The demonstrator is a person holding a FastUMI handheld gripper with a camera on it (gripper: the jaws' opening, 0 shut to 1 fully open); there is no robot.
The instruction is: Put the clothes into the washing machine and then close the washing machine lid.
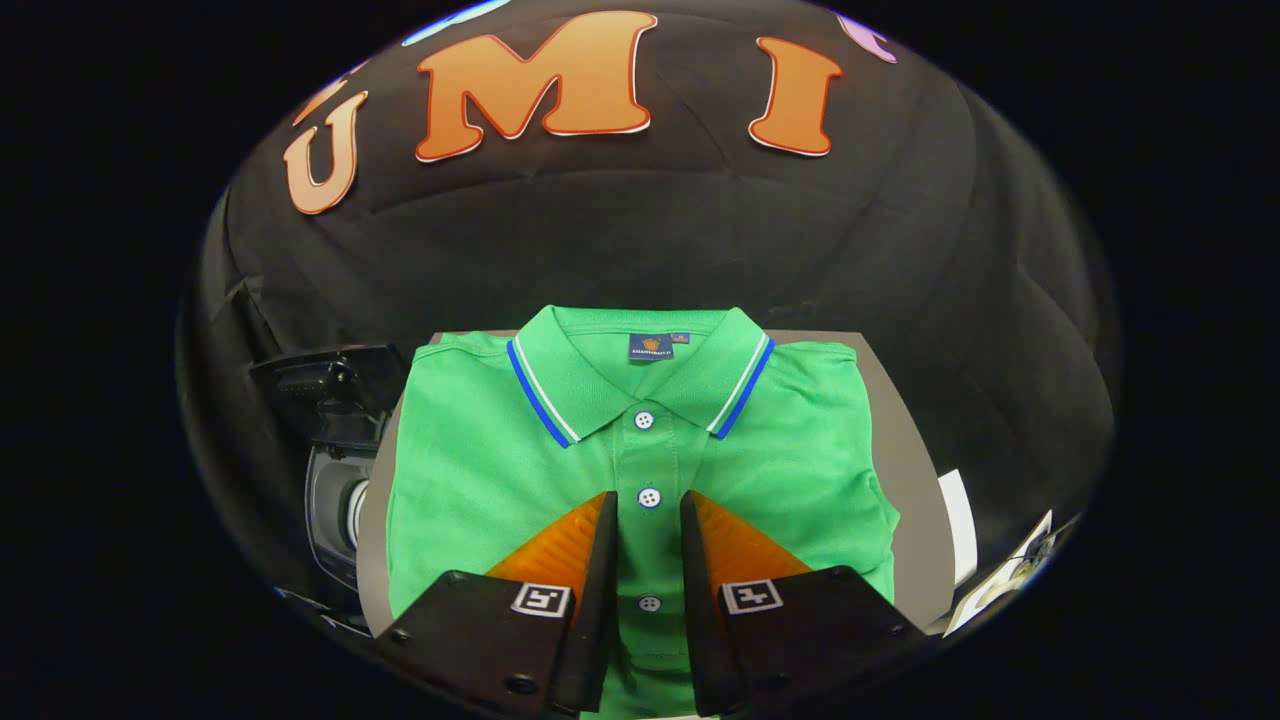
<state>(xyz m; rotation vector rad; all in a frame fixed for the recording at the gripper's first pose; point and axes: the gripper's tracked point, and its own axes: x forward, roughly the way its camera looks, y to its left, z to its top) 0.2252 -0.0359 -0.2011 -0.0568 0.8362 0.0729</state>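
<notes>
A folded green polo shirt (480,470) with a blue and white striped collar lies flat on a grey table (915,480). My gripper (648,500) hovers over the shirt's button placket, its fingers slightly apart with a button showing in the gap between the tips. The fingers hold nothing. To the left of the table stands the washing machine (335,470), dark grey, with its lid raised and part of the drum opening showing.
White sheets of paper (958,525) lie at the table's right edge. The black cloth wall of the booth rises close behind the table. The washing machine sits below the table's left edge.
</notes>
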